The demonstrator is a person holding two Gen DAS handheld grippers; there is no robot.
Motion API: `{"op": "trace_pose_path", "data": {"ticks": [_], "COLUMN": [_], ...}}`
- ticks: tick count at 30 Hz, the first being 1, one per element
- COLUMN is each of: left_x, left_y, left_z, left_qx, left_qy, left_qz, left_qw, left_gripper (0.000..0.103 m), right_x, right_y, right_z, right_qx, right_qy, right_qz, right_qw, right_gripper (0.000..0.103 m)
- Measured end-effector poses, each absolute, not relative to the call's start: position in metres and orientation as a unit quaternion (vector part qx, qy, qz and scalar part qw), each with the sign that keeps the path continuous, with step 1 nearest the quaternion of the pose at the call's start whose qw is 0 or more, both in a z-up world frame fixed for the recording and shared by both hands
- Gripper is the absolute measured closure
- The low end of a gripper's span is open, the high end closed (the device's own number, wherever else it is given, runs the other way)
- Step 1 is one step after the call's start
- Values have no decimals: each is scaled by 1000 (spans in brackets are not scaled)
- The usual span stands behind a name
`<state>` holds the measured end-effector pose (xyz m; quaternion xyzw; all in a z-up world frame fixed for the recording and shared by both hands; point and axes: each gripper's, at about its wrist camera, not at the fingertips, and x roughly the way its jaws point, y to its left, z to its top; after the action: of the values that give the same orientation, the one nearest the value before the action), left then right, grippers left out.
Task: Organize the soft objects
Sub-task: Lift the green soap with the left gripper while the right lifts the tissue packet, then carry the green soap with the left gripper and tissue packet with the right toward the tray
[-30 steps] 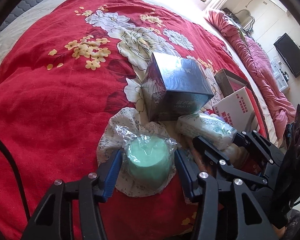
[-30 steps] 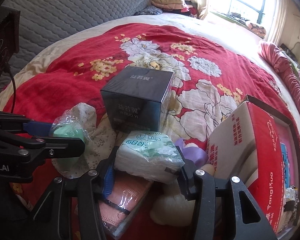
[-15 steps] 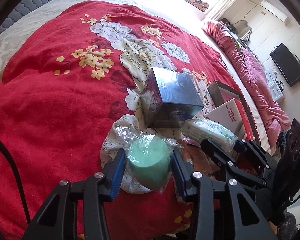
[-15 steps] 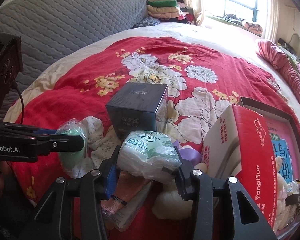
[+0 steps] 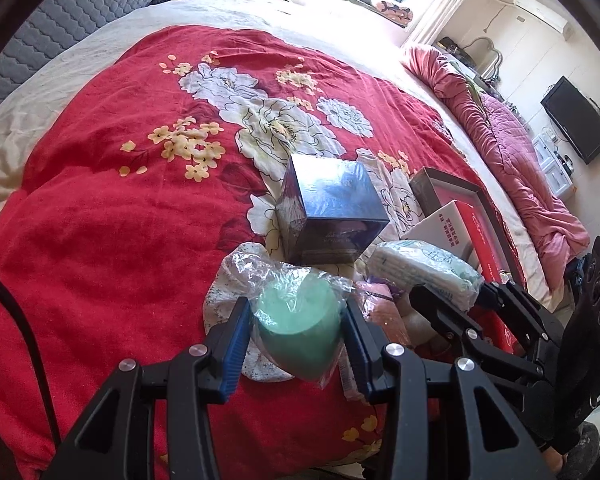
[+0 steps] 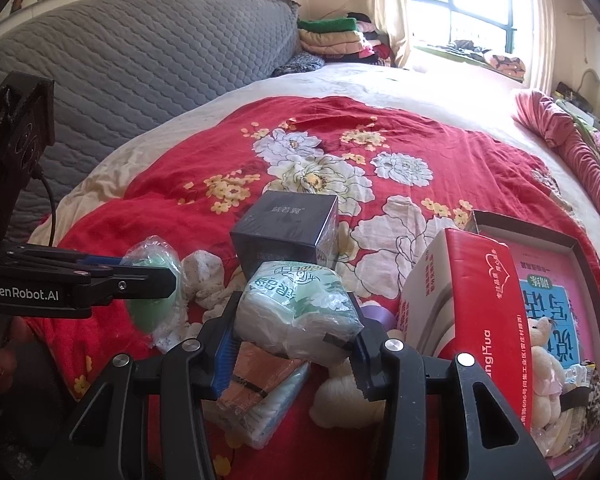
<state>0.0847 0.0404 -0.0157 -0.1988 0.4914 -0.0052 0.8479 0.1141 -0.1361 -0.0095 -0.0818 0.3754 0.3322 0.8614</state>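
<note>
left gripper: its jaws pinch the green sponge from both sides, blue pads pressed on its plastic wrap.
green sponge: a round soft green thing in a clear crinkly bag, held up over the floral cloth.
right gripper: its jaws pinch the tissue pack, one pad on each side.
tissue pack: a soft white pack in clear wrap with green print, held up above the pile on the bed, in front of the dark box.
floral cloth: a small white rag with tiny dots, crumpled on the blanket under the green sponge.
dark box: a shiny dark blue cube, sitting on the blanket just behind both held things.
red blanket: red with big white and yellow flowers, spread over the bed.
red and white box: stands upright to the right of the tissue pack, leaning by the tray.
tray: a flat open box lid with a dark rim, holding a pink picture card and a small plush bear.
orange pack: a flat wrapped pack lying below the tissue pack.
cream plush: a fuzzy pale lump on the bed, under the right gripper.
pink quilt: bunched up along the far right side of the bed.
</note>
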Motion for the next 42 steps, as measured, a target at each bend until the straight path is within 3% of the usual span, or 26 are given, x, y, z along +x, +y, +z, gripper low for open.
{"op": "trace_pose_path", "data": {"ticks": [42], "left_x": [90], "left_y": [-84], "left_z": [53], "left_qx": [-94], "left_qy": [486], "left_qz": [-50], "left_qw": [867], "left_gripper": [59], "right_x": [114], "right_y": [-246], "right_z": [60], "right_qx": [31], "right_qy": [295], "right_qz": [275], "right_qw": [914], "right_gripper": [55]}}
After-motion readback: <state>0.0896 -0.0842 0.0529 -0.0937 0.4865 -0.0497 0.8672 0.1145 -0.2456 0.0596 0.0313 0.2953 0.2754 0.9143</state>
